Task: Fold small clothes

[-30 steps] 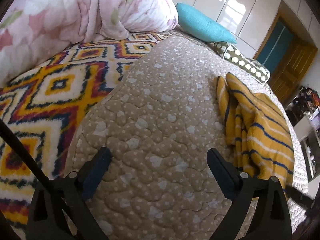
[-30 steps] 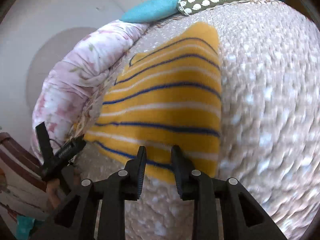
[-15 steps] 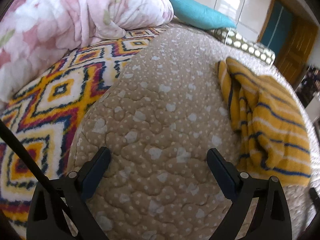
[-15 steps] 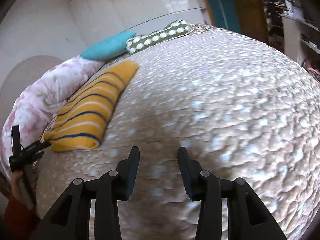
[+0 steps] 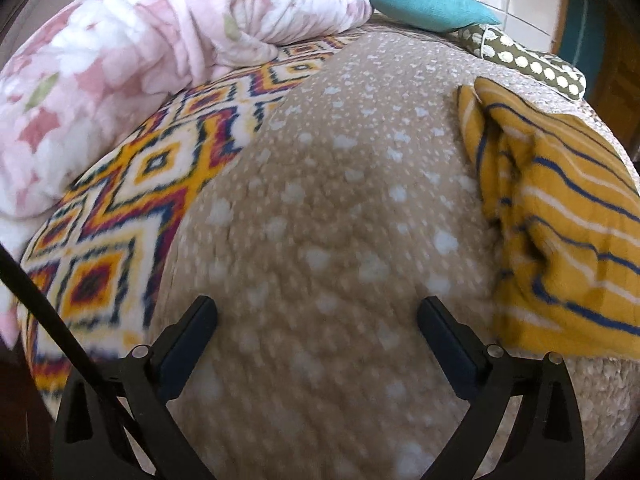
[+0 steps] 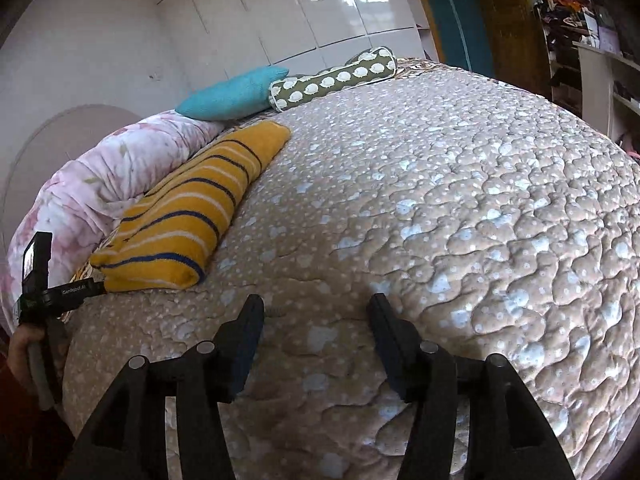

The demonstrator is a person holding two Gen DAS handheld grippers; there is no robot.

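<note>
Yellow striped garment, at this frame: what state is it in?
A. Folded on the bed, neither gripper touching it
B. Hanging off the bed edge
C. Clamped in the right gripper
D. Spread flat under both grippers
A. The yellow striped garment lies folded on the quilt; the right gripper and left gripper are open and empty, apart from it.

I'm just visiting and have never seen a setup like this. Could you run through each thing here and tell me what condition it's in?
Striped yellow garment: folded, lying on the bed, nothing touching it.
Left tool: open, empty, above the bedspread.
Right tool: open, empty, apart from the garment.
Floral duvet: bunched up along the bed's edge.
Teal pillow: lying at the head.
Dotted bolster: lying beside the teal pillow.
</note>
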